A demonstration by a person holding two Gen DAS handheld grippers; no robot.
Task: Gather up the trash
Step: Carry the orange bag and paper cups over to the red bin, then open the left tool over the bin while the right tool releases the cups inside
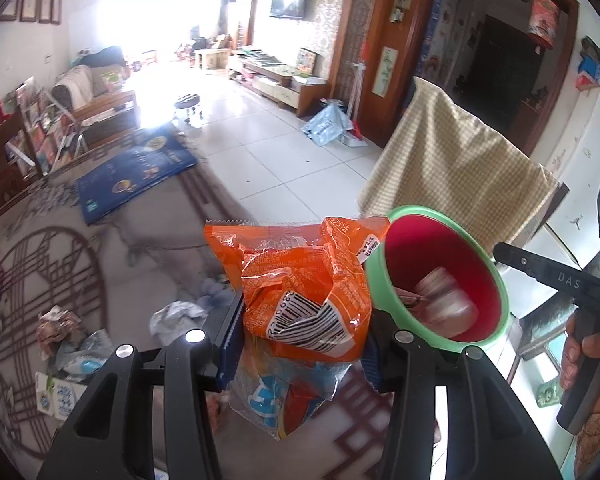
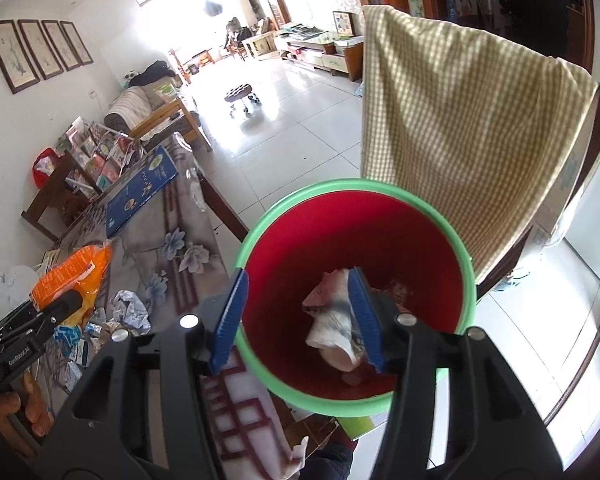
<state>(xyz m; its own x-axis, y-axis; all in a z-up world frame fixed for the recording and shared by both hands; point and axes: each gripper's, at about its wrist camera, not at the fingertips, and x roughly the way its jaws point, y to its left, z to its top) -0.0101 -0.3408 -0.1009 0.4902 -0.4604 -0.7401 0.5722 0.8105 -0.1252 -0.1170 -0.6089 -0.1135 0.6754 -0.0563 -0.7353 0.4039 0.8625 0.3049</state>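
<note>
Blue pads of your left gripper point(image 1: 298, 350) clamp an orange wrapper point(image 1: 304, 280) beside the red bin point(image 1: 496, 304). Your right gripper point(image 2: 296, 320) tilts down over that bin point(image 2: 300, 384), jaws apart, crumpled paper point(image 2: 332, 328) lying loose below.

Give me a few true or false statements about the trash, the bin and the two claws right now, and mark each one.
1. The left claw grips an orange snack wrapper. True.
2. The bin is blue with a yellow rim. False: it is red inside with a green rim.
3. The right claw is clamped on the bin's rim. False: its jaws stand apart above the bin's mouth, one finger over crumpled paper inside.
4. Crumpled trash remains on the table. True.
5. A checked cloth hangs behind the bin. True.
</note>
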